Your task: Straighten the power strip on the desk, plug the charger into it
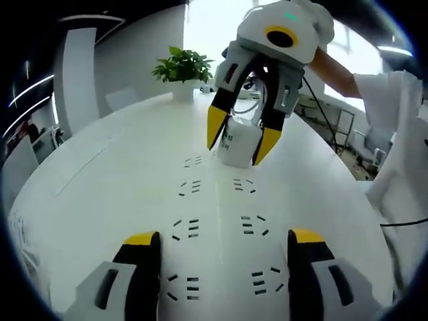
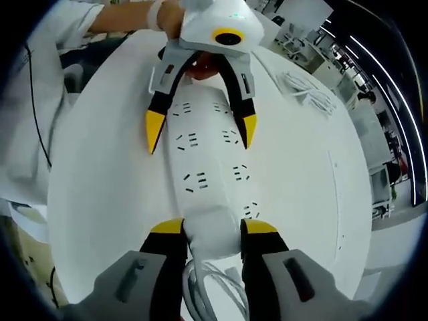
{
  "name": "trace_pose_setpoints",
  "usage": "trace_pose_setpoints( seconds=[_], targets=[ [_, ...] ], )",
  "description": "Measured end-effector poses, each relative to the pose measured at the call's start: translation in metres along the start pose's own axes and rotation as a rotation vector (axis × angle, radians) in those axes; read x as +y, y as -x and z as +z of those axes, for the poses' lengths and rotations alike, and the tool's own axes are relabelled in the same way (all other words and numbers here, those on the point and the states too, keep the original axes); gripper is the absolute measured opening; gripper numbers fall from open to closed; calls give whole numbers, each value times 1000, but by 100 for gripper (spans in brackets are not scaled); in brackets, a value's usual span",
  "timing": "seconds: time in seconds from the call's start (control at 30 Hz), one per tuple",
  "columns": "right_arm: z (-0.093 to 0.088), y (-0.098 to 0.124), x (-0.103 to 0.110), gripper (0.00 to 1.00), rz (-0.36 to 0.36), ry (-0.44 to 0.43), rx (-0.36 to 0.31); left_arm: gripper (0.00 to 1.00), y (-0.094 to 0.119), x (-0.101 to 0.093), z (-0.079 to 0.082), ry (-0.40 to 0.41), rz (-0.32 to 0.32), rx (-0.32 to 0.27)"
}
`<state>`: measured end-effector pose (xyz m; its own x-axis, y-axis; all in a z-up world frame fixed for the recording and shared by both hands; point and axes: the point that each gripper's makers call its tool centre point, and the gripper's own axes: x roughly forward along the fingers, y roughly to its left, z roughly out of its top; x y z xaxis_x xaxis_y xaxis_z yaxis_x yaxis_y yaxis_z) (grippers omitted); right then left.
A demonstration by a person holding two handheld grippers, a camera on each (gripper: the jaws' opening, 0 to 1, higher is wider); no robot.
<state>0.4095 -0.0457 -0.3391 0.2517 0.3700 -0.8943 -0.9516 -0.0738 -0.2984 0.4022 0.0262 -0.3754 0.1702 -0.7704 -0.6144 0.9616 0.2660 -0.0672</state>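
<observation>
Left hand-held gripper (image 1: 219, 251): jaws spread wide, straddling the near end of the strip (image 1: 217, 221), grasping nothing. The strip lies flat on the white table (image 1: 100, 174), running straight ahead between the jaws. At its far end, the right hand-held gripper (image 2: 210, 235) is clenched on the charger (image 2: 212, 234), which sits on the strip. A coiled cable (image 2: 214, 287) trails from the charger. Beyond: a potted plant (image 1: 182, 70).

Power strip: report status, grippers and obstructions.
Left gripper open, straddling power strip. Right gripper shut on charger, over the far sockets. Charger unplugged. Nothing blocking.
</observation>
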Motion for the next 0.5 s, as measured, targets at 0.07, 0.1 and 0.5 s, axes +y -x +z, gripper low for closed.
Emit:
trace_pose_setpoints(
  seconds=[0.07,0.1,0.5],
  targets=[
    [0,0,0,30,-4,-2,3,78,1,0,0,-3,-5,-1],
    [-1,0,1,30,-6,-4,6,78,1,1,0,-5,-9,-4],
    [-3,0,1,30,-28,-47,49,80,-2,6,2,-22,-37,-23]
  ],
)
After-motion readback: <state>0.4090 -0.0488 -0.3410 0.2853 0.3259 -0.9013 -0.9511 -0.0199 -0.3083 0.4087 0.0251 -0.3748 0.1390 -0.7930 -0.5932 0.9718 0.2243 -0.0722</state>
